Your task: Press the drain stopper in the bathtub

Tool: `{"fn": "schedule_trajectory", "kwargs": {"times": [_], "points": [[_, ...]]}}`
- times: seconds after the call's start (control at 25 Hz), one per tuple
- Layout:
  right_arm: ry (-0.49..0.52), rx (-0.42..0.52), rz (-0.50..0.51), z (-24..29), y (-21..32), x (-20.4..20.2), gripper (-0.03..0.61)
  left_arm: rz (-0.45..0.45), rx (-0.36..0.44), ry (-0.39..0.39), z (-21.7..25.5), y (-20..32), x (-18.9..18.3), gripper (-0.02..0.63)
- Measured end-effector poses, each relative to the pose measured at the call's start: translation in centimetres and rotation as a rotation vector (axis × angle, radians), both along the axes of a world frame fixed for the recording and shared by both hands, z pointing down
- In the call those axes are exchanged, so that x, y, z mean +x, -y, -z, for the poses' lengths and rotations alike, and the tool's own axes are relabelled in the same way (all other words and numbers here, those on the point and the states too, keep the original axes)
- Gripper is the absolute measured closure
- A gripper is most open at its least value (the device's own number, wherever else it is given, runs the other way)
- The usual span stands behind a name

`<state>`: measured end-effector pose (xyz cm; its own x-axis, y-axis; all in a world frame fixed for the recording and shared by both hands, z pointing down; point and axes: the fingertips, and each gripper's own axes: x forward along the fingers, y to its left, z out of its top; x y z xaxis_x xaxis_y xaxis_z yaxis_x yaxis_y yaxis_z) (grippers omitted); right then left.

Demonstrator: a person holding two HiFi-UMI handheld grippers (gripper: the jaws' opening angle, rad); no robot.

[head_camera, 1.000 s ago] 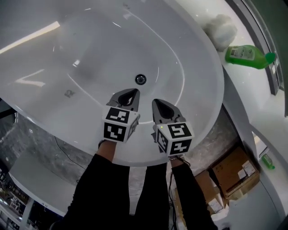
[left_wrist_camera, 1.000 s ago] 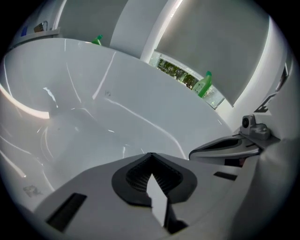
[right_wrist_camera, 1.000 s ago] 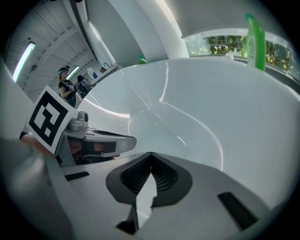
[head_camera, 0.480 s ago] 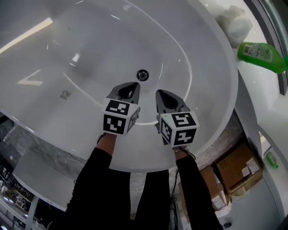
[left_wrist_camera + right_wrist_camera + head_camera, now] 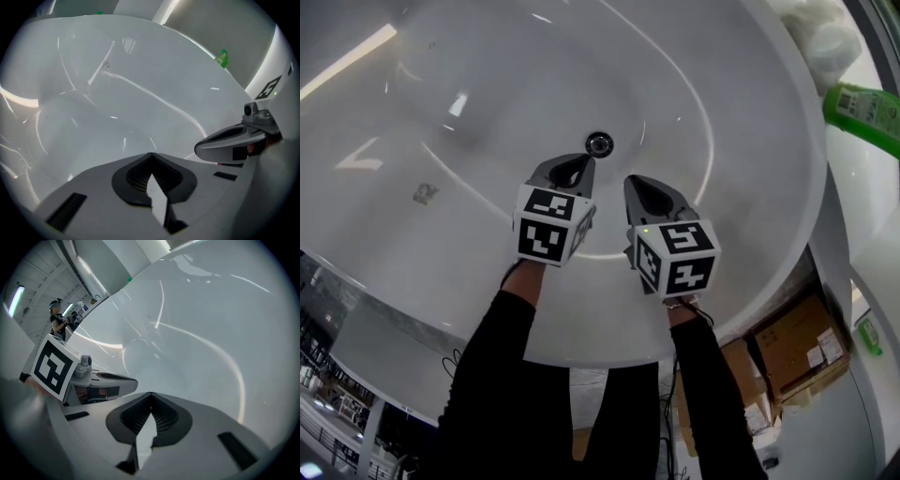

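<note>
The left gripper [image 5: 150,158] has its jaws pressed together at the tips, with nothing between them. The right gripper [image 5: 150,397] is the same: jaws closed tip to tip, and empty. The 2 grippers hang side by side, near each other but apart, over the tub [image 5: 741,169] just inside its near rim, both pointing toward the far end.

The stopper [image 5: 599,143] sits in the tub floor just beyond the left gripper's tip and a little left of the right gripper's line. Neither gripper touches it.

Black sleeves [image 5: 502,366] run back from the grippers over the near rim. On the ledge past the tub's far right edge lies a green bottle [image 5: 867,105], with a white bundle [image 5: 820,33] near it. Cardboard boxes [image 5: 787,347] stand on the floor below the tub's right side.
</note>
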<state>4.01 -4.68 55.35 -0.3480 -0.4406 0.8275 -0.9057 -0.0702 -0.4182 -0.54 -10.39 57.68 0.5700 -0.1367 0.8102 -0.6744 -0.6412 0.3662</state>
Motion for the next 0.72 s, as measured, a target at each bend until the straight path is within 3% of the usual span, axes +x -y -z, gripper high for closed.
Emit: {"fn": "schedule_trajectory", "kwargs": {"times": [0.36,0.72], "points": [[0.044,-0.055,-0.039,-3.7,-0.6,0.6,0.577,-0.005,-0.021,0.002,-4.2,-0.8,1.0,0.607],[0.073,-0.084,0.007,-6.9,0.0,0.0,0.577,-0.002,-0.059,0.022,-8.3,-1.2,1.0,0.607]]}}
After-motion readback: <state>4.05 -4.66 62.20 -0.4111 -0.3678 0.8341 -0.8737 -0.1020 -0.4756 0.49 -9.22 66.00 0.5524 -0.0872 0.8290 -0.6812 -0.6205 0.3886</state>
